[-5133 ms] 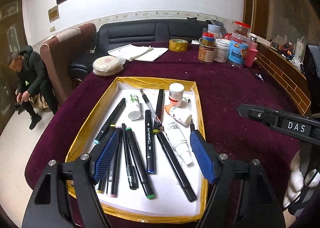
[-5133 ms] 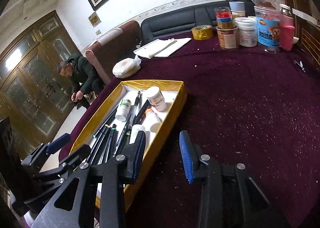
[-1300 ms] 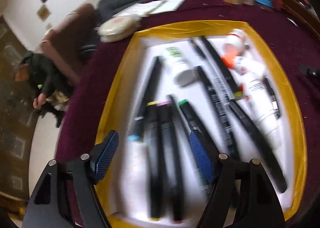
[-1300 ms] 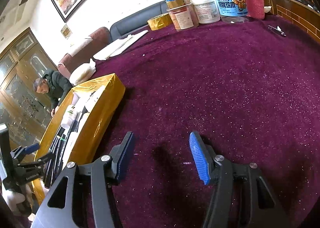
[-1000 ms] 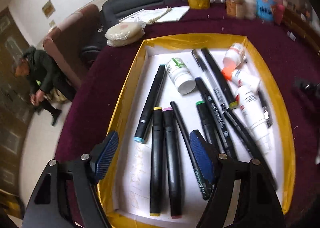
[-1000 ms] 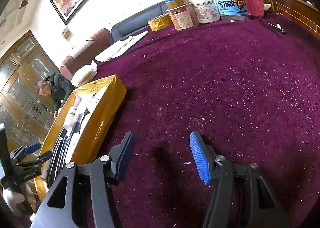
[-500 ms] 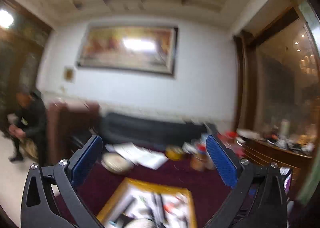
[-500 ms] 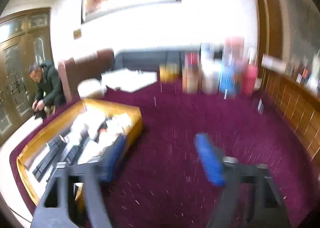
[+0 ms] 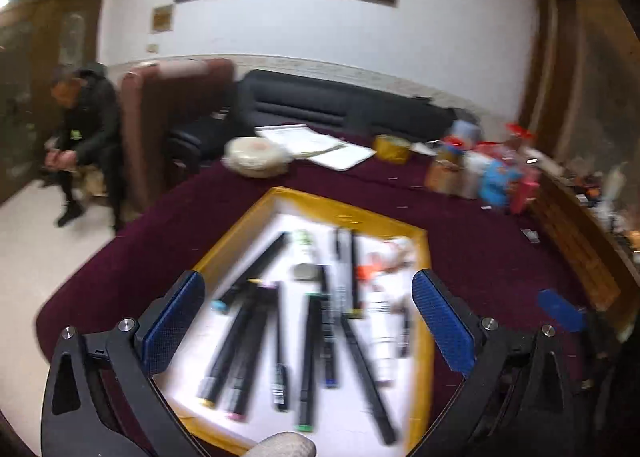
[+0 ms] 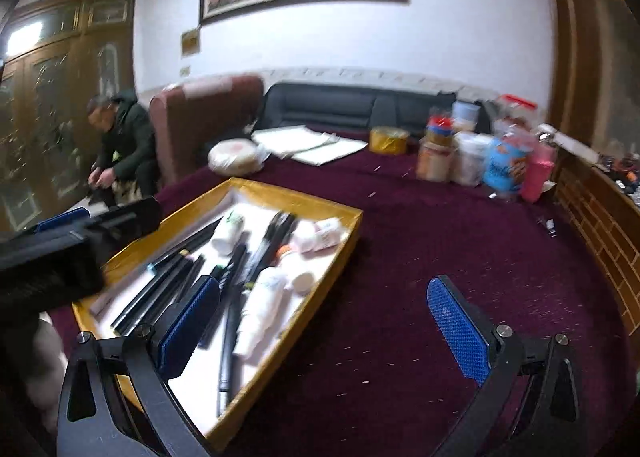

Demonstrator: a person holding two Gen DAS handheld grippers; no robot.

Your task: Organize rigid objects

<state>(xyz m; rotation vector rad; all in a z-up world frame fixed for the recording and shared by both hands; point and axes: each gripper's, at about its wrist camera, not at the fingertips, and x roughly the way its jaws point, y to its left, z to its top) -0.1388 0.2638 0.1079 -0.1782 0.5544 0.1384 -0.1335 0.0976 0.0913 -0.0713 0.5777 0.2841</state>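
The left gripper [image 9: 308, 325] hangs above the near end of the gold-rimmed tray [image 9: 352, 213], its blue-padded jaws spread as wide as they go after just opening, with nothing pressed between them; the markers [image 9: 248, 341] and pens only show through the gap from below. That stance reads as a reset above the work, not a grasp. Beyond its pads the markers lie roughly side by side along the tray's length, caps toward the gripper, which suggests the long things are being lined up together. Farther off, toward the tray's right side, lie the white bottles [image 9: 380, 321], one with an orange cap, blurred here. The right gripper [image 10: 324, 321] is likewise released, jaws just opened and empty, hovering over the tray's right edge, with one pad above the tray and the other above the bare maroon tablecloth [image 10: 460, 241]. From there the tray sits to its left, and the bottles [image 10: 264, 301] lie nearest its left pad. Well beyond both tools, at the far side of the table, stand jars [image 10: 436, 153], a tape roll [image 10: 388, 139] and papers [image 10: 308, 143], apart from the sorting.
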